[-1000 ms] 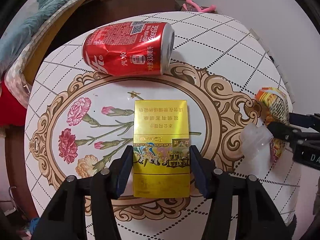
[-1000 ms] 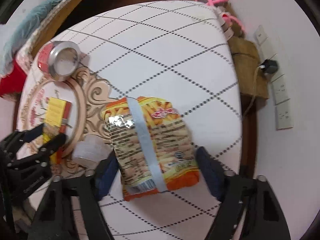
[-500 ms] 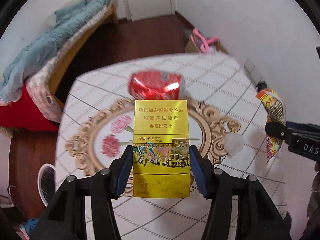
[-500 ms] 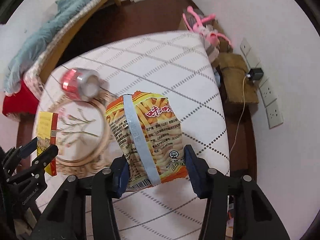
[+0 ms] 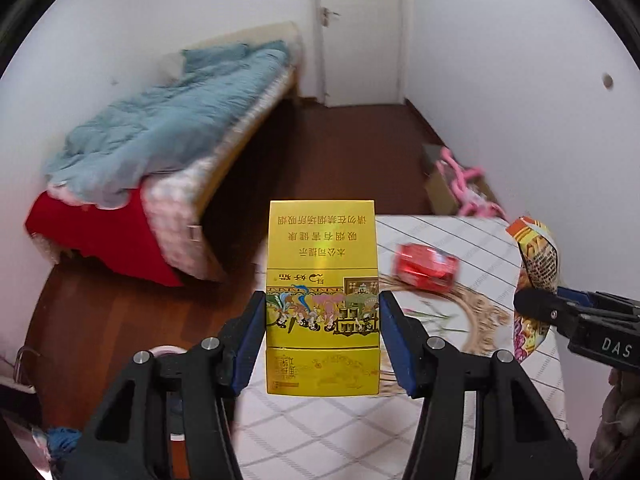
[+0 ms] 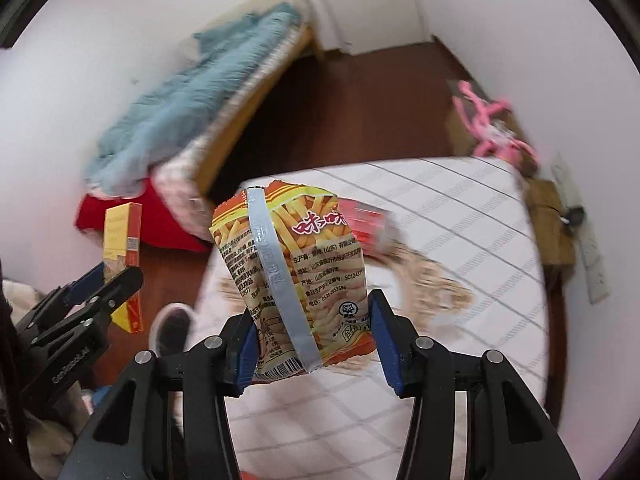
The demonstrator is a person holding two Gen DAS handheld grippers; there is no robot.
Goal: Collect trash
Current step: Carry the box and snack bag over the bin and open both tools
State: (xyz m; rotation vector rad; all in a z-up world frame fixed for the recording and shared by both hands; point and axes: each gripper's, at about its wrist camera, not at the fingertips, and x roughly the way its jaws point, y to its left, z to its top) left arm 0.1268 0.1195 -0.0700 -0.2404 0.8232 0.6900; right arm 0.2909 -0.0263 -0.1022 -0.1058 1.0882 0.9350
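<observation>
1. Yellow pack (image 5: 322, 296) stands at centre of the left wrist view, clamped on both sides by the blue pads (image 5: 252, 340) of the left gripper (image 5: 322, 336), clear of the table (image 5: 460, 236). Red can (image 5: 425, 267) lies on the table, right of centre. At the right edge, the right gripper (image 5: 536, 304) holds the snack bag (image 5: 538, 256).

2. Orange snack bag (image 6: 296, 284) fills the centre of the right wrist view, pinched between the right gripper (image 6: 312, 340) pads above the table (image 6: 460, 240). At left, the left gripper (image 6: 116, 276) grips the pack (image 6: 122, 236). The can (image 6: 366, 226) shows blurred behind the bag.

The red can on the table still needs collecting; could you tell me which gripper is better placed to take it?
Neither yet: the left gripper holds the yellow box, the right gripper the snack bag. The red can lies nearer the right.
</observation>
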